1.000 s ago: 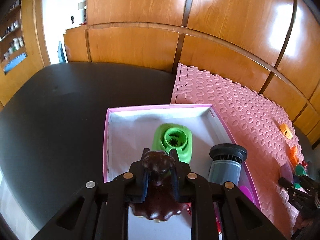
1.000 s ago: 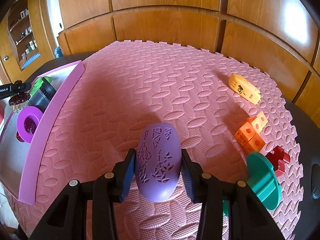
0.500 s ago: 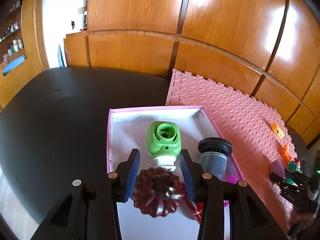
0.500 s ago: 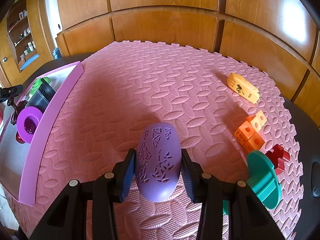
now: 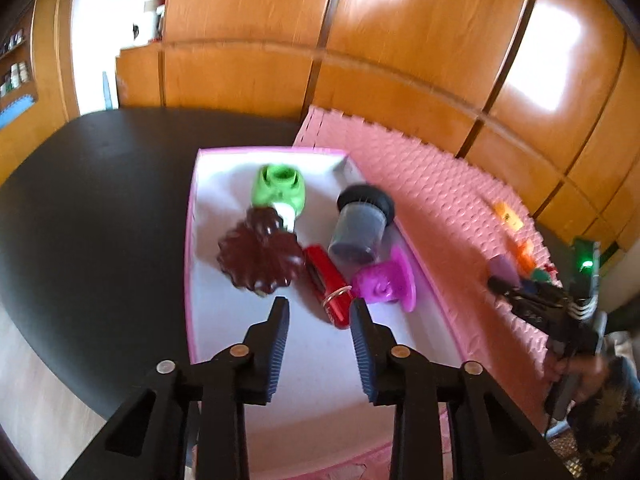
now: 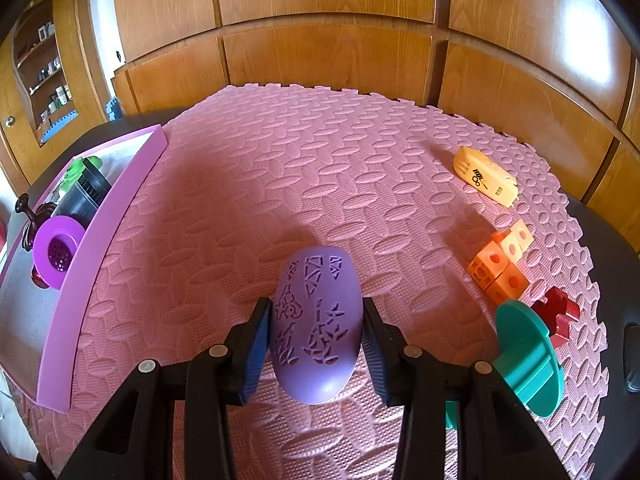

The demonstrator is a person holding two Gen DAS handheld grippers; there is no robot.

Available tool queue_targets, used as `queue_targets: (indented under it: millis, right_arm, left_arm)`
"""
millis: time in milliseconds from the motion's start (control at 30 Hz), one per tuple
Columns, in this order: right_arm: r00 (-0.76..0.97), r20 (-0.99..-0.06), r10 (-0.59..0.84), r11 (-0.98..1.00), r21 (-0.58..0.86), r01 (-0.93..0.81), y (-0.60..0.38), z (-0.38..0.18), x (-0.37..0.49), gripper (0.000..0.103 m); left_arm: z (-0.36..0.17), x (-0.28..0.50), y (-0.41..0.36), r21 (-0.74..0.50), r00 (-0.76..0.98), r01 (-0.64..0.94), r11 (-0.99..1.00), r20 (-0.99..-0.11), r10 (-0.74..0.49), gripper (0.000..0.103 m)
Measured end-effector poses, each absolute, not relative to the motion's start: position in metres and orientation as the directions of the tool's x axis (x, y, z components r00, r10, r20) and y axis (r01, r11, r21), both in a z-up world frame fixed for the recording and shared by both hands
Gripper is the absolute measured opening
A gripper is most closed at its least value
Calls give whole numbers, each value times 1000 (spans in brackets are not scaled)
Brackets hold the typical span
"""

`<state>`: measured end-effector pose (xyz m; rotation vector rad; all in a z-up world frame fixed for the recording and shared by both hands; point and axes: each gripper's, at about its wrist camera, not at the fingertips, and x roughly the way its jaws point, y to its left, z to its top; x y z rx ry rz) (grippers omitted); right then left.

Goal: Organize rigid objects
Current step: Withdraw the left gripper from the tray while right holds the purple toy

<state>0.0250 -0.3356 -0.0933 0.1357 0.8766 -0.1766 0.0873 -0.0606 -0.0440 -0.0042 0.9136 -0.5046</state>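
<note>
My left gripper [image 5: 319, 312] is open and empty above the pink-rimmed tray [image 5: 191, 240]. In the tray lie a dark brown fluted lid [image 5: 260, 254], a green piece [image 5: 280, 188], a grey cup with a black rim [image 5: 360, 228], a red object [image 5: 326, 280] and a magenta funnel [image 5: 384, 284]. My right gripper [image 6: 318, 332] is shut on a purple egg-shaped shell [image 6: 316, 320] over the pink foam mat [image 6: 320, 168]. The tray [image 6: 100, 232] also shows at the left in the right wrist view.
On the mat's right side lie a yellow piece [image 6: 484, 176], orange cubes [image 6: 500, 264], a red block [image 6: 558, 314] and a teal spool [image 6: 528, 356]. A black tabletop [image 5: 100, 200] surrounds the tray. Wooden panels stand behind.
My left gripper opened and let go of the brown lid, which now lies in the tray, then pulled back and up. The right gripper still holds the purple shell in place.
</note>
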Motion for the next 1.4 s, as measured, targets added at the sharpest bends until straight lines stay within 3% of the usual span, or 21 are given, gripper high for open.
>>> queue_targets:
  millis: [233, 600, 933, 1400]
  right_arm:
    - [627, -773, -98, 977, 47, 210, -336, -94, 25, 43]
    - [628, -772, -103, 976, 43, 212, -336, -93, 25, 43]
    - [629, -771, -103, 976, 43, 213, -336, -93, 24, 43]
    - [630, -769, -111, 976, 36, 215, -336, -93, 24, 43]
  left_arm:
    - [-55, 126, -66, -254, 487, 352, 901, -772, -408, 27]
    - [-47, 150, -66, -221, 525, 332, 917, -764, -374, 27]
    - [-21, 94, -57, -161, 623, 332, 930, -702, -344, 45]
    - [-16, 61, -56, -113, 654, 312, 943, -695, -300, 49]
